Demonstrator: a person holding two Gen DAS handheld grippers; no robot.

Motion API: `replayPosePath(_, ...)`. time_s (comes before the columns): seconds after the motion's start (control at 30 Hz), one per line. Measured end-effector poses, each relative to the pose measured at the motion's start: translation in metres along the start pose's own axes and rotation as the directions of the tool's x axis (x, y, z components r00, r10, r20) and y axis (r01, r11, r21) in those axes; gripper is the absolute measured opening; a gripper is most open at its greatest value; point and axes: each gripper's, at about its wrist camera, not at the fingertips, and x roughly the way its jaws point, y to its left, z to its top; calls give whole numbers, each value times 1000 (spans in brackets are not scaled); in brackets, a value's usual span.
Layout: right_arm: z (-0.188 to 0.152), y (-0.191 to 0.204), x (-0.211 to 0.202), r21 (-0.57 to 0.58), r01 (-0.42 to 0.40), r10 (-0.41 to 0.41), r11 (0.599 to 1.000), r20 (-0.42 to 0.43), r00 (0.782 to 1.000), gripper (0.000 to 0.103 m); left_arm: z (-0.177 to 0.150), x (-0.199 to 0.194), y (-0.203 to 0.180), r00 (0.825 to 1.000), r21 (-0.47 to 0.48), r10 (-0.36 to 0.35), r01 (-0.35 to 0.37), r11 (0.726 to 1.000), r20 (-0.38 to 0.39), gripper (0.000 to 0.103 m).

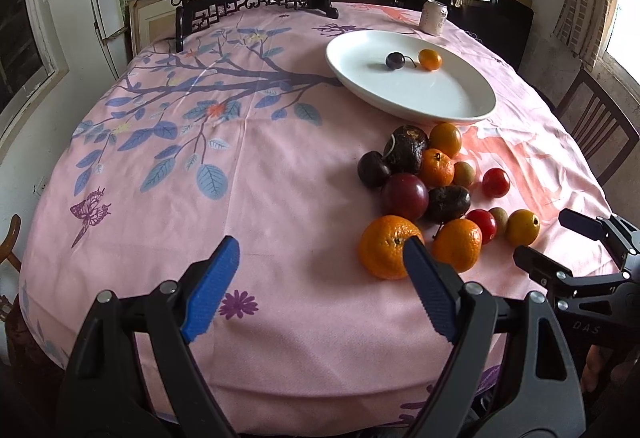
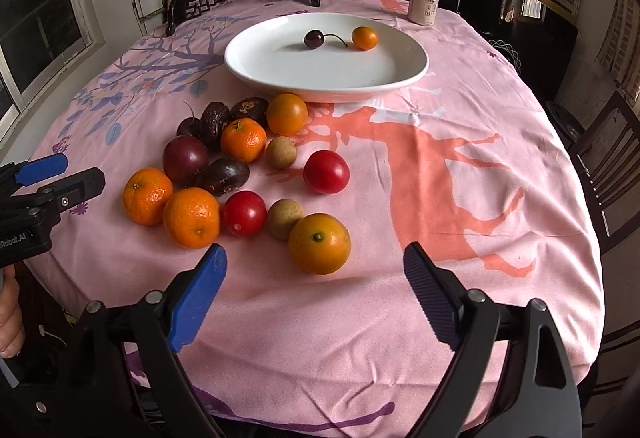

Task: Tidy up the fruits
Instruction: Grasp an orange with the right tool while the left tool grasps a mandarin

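left gripper (image 1: 320, 278): jaws spread, empty, near the pile | fruit pile (image 2: 240, 174): on the table (image 2: 500, 238), unsorted | plate (image 2: 280, 74): just a cherry (image 2: 314, 38) and a small orange (image 2: 364, 38) | right gripper (image 2: 316, 280): jaws spread, empty | progress: barely begun

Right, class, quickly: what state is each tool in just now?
Left tool: open, holding nothing.
Right tool: open, holding nothing.

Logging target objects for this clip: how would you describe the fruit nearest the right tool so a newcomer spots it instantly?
Start at the white plate on the pink tablecloth, then drop to the fruit pile in front of it. At the pile's near edge lies a yellow-orange citrus with a green stem dot, smoother and yellower than the mandarins beside it.
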Motion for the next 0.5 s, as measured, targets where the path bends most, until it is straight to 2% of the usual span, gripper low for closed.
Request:
replayPosePath(0.07,0,-4,10,17,-25,25,1000,-27,999,50,0,0,2,1000,-8,-1,1,1000,-5,86)
replayPosePath(0.17,-1,-6,28,22,-34,35,999,-56,998,44,-2,1,0,1000,-3,-9,9,1000,-11,86)
replayPosePath(0.2,-1,-5,28,13,-29,30,999,-32,999,38,-3,2,-2,1000,3,-12,12,1000,-14,86)
replayPosePath(0.33,-2,-12,20,41,-57,58,997,-23,998,36,-5,5,-9,999,27,-19,20,999,-31,86)
replayPosePath(0.5,-7,-20,3,63,-51,52,997,-7,999,36,-10,12,-26,998,78,-33,38,996,-57,86)
